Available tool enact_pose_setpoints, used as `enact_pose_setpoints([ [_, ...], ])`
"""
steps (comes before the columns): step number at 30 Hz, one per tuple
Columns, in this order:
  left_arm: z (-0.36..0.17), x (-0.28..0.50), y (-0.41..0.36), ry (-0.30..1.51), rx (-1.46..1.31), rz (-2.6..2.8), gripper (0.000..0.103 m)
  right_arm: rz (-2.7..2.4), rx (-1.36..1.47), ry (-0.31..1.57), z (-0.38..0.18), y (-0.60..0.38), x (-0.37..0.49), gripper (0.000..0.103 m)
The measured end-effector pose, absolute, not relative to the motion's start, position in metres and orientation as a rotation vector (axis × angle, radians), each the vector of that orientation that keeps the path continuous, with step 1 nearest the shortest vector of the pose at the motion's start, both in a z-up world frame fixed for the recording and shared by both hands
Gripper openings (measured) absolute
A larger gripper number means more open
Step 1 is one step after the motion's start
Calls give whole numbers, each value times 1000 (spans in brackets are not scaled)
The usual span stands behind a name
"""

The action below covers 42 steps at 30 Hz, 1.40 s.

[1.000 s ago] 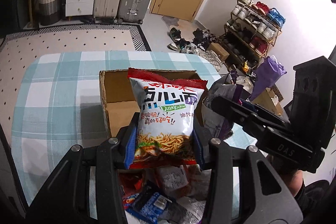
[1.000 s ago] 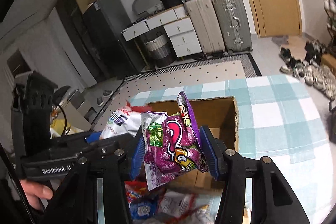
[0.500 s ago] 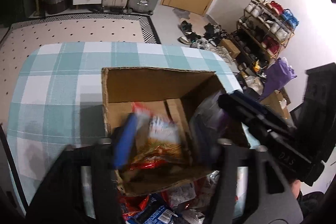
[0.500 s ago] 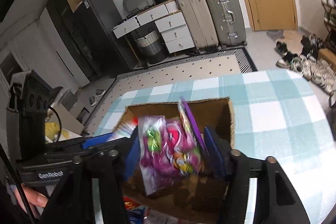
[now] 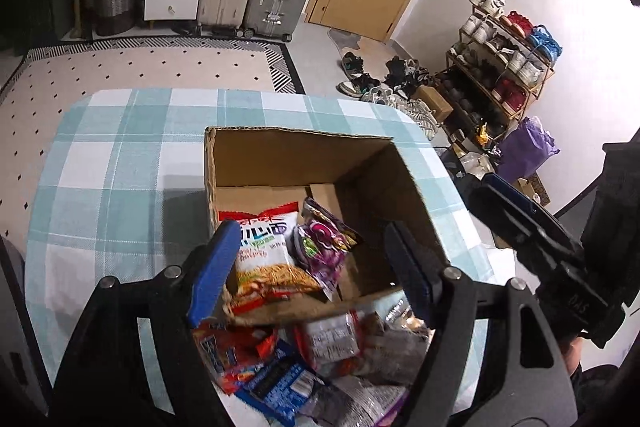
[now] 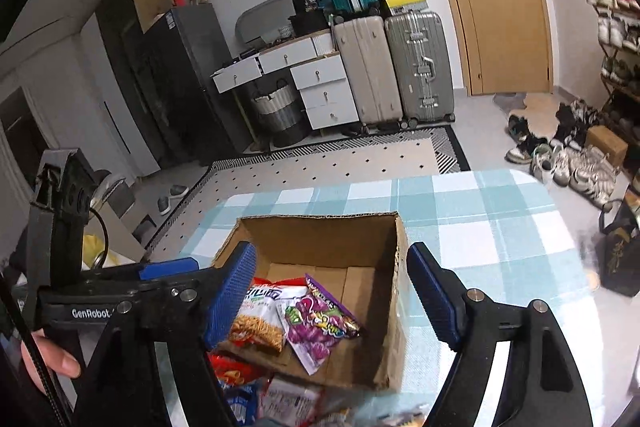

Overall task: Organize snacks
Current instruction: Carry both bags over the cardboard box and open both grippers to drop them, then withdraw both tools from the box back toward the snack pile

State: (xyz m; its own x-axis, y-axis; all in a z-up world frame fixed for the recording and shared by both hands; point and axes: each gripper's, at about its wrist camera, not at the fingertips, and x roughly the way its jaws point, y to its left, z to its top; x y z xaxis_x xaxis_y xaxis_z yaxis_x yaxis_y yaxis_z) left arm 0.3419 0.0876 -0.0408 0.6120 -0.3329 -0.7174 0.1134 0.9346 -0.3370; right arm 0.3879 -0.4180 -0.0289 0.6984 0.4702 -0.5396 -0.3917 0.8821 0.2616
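Snacks: noodle bag (image 5: 264, 259), purple bag (image 5: 324, 247) flat in box (image 5: 296, 155); both tongs (image 5: 312, 267) (image 6: 332, 299) wide, empty.

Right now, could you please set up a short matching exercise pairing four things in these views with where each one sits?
Things:
1. noodle snack bag
2. purple candy bag
3. cardboard box
4. loose snack packets

Places:
A. on the checked tablecloth, open at the top
B. in the box, on its left side
C. heaped on the table in front of the box
D. in the box, right of the noodle bag

Pairs: 1-B, 2-D, 3-A, 4-C
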Motion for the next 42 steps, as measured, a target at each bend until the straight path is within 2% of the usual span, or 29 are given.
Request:
enact_pose_setpoints([
  [9, -8, 283, 80, 820, -233, -214, 81, 496, 57, 582, -7, -422, 327, 80],
  [19, 10, 220, 65, 786, -193, -197, 83, 510, 36, 509, 13, -439, 258, 92],
  [28, 10, 174, 54, 774, -160, -178, 90, 501, 39, 492, 12, -456, 207, 97],
  [32, 9, 155, 49, 755, -150, -174, 101, 499, 50, 497, 9, -464, 191, 97],
  [42, 0, 126, 40, 759, -134, -182, 102, 497, 74, 523, -5, -481, 155, 99],
])
